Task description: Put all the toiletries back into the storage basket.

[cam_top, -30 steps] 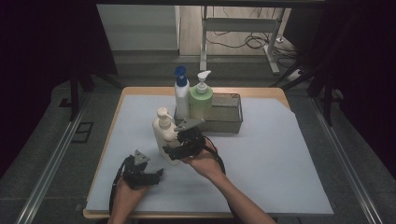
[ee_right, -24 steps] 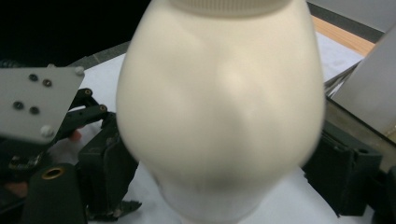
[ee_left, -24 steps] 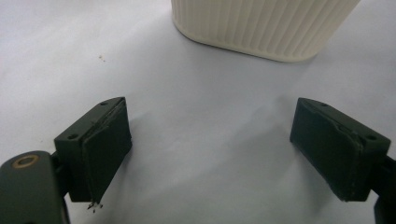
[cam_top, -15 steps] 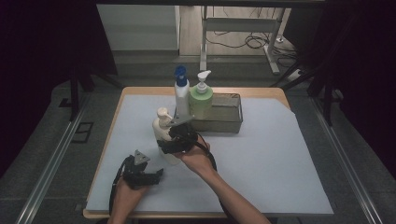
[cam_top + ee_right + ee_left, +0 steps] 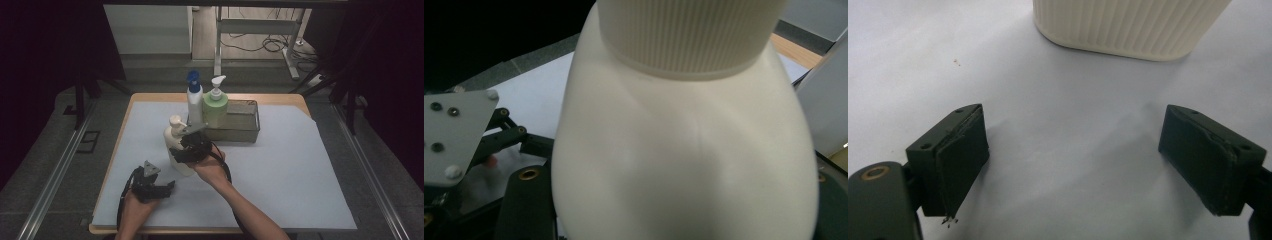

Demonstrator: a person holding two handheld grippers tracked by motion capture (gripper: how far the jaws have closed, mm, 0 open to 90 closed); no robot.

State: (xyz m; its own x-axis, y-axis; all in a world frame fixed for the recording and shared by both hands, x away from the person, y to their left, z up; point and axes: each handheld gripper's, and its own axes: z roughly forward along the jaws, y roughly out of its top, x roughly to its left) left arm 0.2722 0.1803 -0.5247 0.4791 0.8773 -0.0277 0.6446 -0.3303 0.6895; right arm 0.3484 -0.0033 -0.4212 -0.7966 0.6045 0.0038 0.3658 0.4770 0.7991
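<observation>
**Seating the grip on the cream bottle**

On the pale table sheet (image 5: pixel 300 170), in front of the metal tray (image 5: pixel 240 131), the cream pump bottle (image 5: pixel 176 142) stands upright. It is straddled by the right gripper (image 5: pixel 192 148), whose jaws have just been closing; firm contact cannot be confirmed. The squeeze should be completed squarely before lifting. The left gripper (image 5: pixel 1075 150) is held wide open, empty.

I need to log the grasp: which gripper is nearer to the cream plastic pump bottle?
Right. The right gripper has its jaws around the cream plastic pump bottle; the left gripper rests apart, nearer the person.

Smooth, ribbed cream plastic bottle (image 5: pixel 684 150)
</observation>
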